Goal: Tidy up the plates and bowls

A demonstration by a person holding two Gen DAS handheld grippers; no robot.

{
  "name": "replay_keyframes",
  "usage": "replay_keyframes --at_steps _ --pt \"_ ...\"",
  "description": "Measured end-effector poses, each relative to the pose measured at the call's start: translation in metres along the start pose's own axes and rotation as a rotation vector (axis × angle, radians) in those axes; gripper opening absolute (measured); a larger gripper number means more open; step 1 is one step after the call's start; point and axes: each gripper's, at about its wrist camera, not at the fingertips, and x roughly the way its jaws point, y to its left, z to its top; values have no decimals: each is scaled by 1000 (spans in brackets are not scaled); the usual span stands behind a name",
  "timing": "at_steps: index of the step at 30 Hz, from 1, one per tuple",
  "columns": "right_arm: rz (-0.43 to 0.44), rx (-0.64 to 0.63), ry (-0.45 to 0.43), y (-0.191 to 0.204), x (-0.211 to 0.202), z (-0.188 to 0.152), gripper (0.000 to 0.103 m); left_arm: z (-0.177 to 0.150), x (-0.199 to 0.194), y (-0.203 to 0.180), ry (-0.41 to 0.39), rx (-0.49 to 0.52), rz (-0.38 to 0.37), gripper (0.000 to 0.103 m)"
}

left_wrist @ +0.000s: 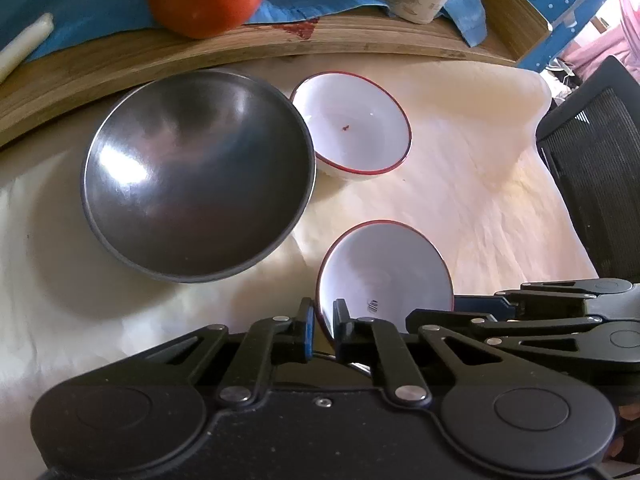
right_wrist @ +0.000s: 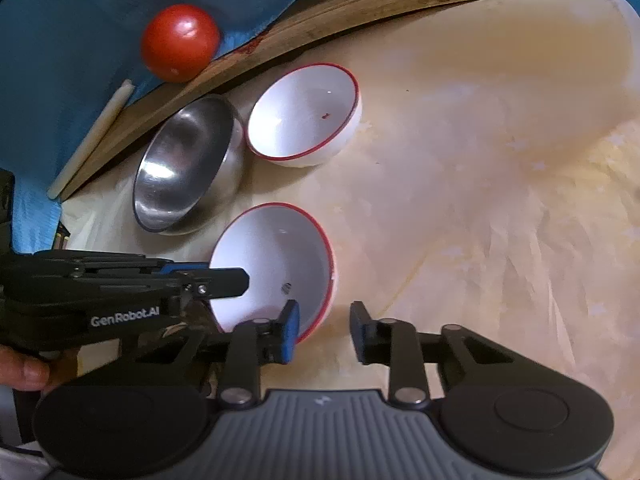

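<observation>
1. The left tool [left_wrist: 322,328] is clamped on the near rim of a white bowl with a red rim [left_wrist: 386,276], low centre in the left wrist view. One finger sits inside the wall and one outside. The bowl tilts, so a thin-edge grip like this could let it pivot or slip.
2. The right tool [right_wrist: 325,330] stands with its jaws apart at the same bowl's lower right rim. Its left finger [right_wrist: 289,330] is inside the bowl, and the right one is clear of the wall. Closing unevenly could shove the bowl against the left grip.
3. A grey steel bowl [left_wrist: 198,176] sits just beside it, upper left. A swing could knock it.
4. A second red-rimmed white bowl [left_wrist: 352,124] rests beyond on the cream-covered counter [left_wrist: 480,184], the likely nesting target; a misaligned drop could chip it.
</observation>
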Motion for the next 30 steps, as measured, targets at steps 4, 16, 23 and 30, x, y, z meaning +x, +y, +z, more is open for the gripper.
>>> replay_keyframes --at_steps 4,16,23,30 --pt "-1 -5 -6 3 -1 -2 19 -2 -2 1 -5 4 -11 9" --pt "-47 41 -48 -5 -19 -14 15 -5 -7 -14 -29 55 -54 6" --pt "-56 47 -87 -4 -33 -13 15 -2 -18 -19 -68 69 -69 6" --pt "-50 21 -119 7 -42 -3 15 6 -38 -16 -136 44 -68 6"
